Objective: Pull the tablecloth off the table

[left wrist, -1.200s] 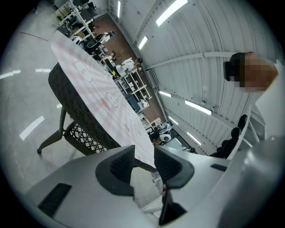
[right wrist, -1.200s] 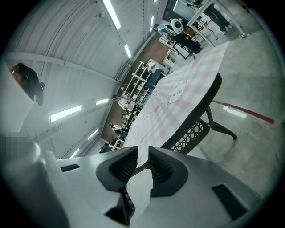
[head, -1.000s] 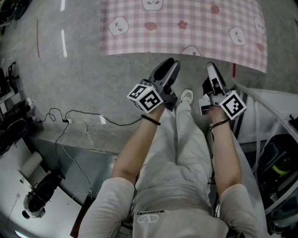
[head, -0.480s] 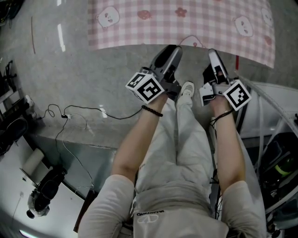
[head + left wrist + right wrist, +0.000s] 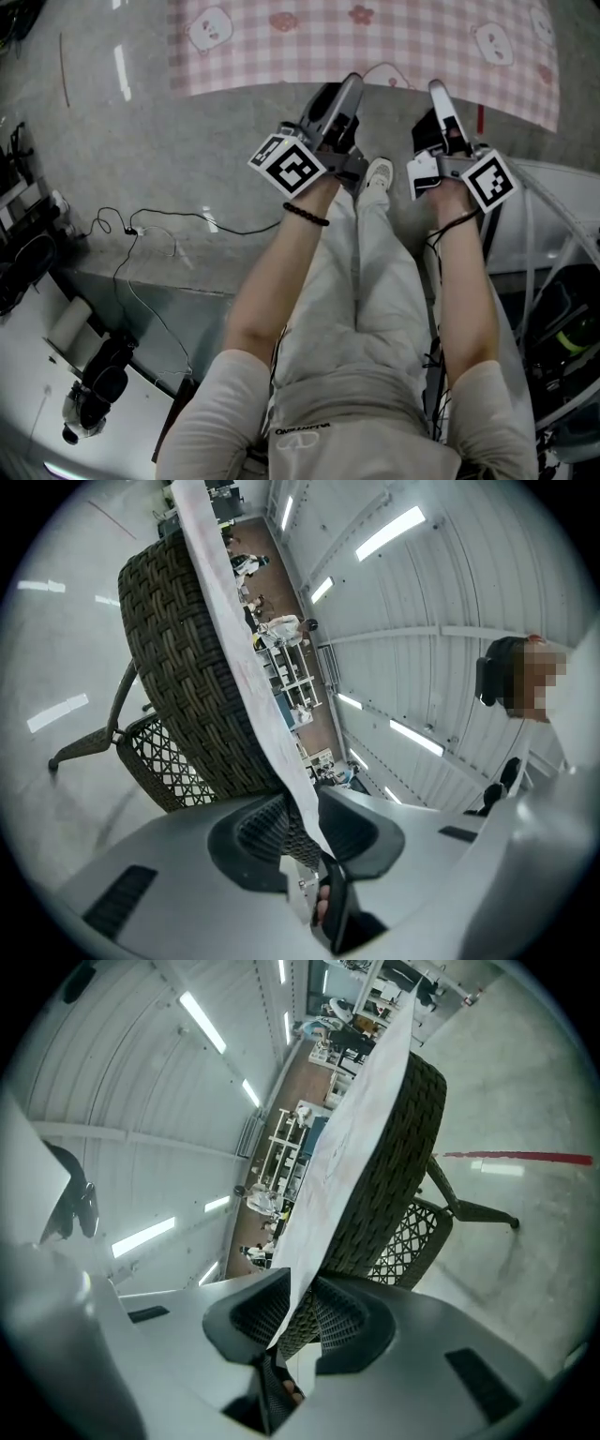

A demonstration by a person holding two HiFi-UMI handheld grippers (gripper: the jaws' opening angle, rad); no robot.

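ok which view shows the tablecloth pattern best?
Head view: the tablecloth faces the camera, pink check with cartoon faces. Both gripper views see it nearly edge-on, a pale sheet over the wicker table, pinched by the left gripper and right gripper.

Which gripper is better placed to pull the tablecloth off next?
Left, slightly. The left gripper and right gripper both clamp the near edge of the tablecloth, but the left holds it nearer the middle, so its pull should run straighter. Using both seems best.
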